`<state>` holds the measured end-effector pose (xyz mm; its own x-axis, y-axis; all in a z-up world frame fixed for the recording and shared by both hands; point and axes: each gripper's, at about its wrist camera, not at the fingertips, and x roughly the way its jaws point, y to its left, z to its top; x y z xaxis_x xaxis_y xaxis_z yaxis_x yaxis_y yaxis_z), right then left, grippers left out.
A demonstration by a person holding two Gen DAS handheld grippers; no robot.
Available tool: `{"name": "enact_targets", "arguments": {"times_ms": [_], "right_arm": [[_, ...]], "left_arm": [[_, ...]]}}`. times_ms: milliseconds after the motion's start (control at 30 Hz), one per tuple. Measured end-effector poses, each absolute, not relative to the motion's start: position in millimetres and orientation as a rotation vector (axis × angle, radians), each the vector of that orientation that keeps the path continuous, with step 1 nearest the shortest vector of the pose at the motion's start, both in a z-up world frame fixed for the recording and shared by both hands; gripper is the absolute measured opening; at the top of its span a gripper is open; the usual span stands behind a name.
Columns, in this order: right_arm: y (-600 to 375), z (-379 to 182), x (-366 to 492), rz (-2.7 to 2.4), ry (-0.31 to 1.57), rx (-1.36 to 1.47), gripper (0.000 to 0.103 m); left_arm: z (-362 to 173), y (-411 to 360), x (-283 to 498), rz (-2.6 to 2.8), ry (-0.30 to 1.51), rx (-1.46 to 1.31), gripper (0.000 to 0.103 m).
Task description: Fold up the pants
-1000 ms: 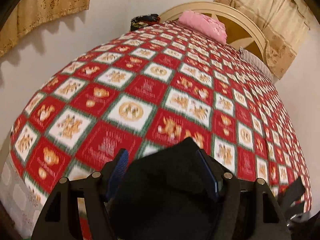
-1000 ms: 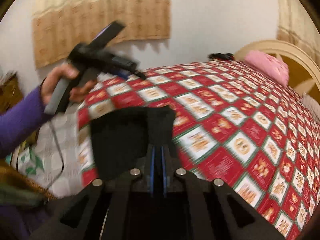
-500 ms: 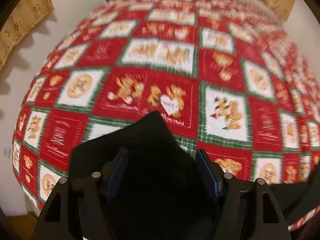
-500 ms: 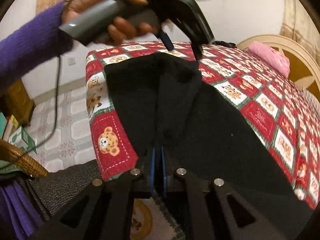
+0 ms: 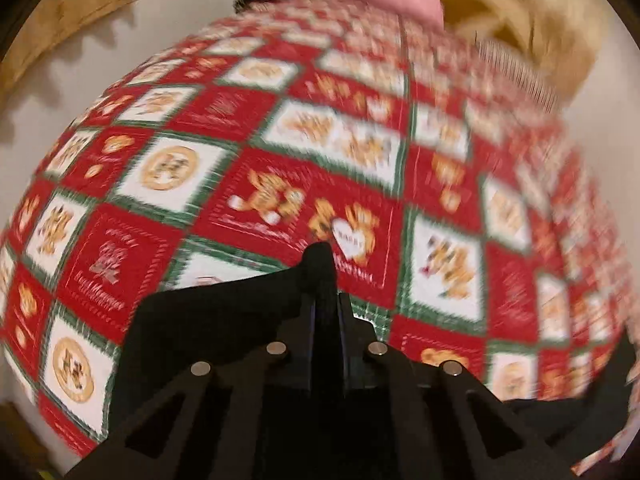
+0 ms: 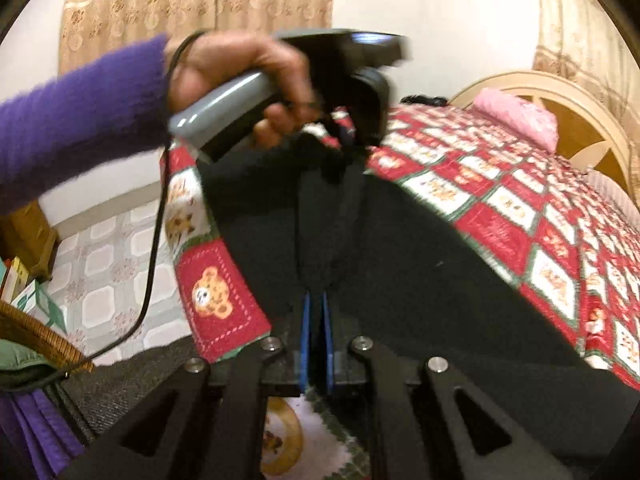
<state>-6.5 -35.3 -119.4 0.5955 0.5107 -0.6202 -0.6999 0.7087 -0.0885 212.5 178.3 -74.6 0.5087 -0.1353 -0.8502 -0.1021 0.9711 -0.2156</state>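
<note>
Black pants (image 6: 420, 264) lie across the near corner of a bed covered in a red, white and green teddy-bear bedspread (image 6: 500, 216). My right gripper (image 6: 316, 308) is shut on the near part of the pants, its blue pads squeezing a fold. My left gripper (image 6: 348, 152), held by a hand (image 6: 240, 64) in a purple sleeve, sits at the pants' far edge. In the left wrist view the left gripper (image 5: 325, 300) has its jaws closing tight on a raised peak of black fabric (image 5: 320, 256), and the rest of the pants (image 5: 208, 320) spreads to its lower left.
A pink pillow (image 6: 516, 116) lies by the cream headboard (image 6: 540, 84) at the far end of the bed. A tiled floor (image 6: 104, 264), a wicker basket (image 6: 36, 336) and the left gripper's hanging cable (image 6: 154, 248) are on the left.
The left jaws, wide open around the black fabric before, have shut on it. The left gripper came down toward the pants' edge. The right gripper stayed shut on the pants.
</note>
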Motion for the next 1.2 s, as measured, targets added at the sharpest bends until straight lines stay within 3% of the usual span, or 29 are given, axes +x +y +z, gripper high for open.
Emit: {"name": "enact_targets", "arguments": {"times_ms": [233,533,733,800,833,867,933,1200], "right_arm": [[-47,-96,-2,0.690,0.559,-0.312,0.010],[-37,-115,-11,0.739,0.603,-0.374,0.010],[-30,-133,-10,0.778,0.673,-0.412,0.013],[-32,-132,-9,0.786,0.682,-0.396,0.019],[-33,-131,-8,0.798,0.698,-0.381,0.031],[-34,-129,-8,0.810,0.708,-0.369,0.052],[-42,-122,-11,0.820,0.706,-0.347,0.069],[-74,-70,35,0.817,0.673,-0.193,0.069]], "left_arm": [[-37,218,115,-0.023,0.814,-0.332,0.010],[-106,255,61,0.140,0.872,-0.376,0.010],[-111,277,66,0.094,0.868,-0.473,0.012],[-106,283,65,0.112,0.877,-0.487,0.018],[-102,286,61,0.155,0.874,-0.481,0.024],[-96,289,55,0.219,0.869,-0.455,0.024],[-81,291,46,0.366,0.824,-0.372,0.024],[-61,251,62,0.228,0.697,-0.290,0.024]]}}
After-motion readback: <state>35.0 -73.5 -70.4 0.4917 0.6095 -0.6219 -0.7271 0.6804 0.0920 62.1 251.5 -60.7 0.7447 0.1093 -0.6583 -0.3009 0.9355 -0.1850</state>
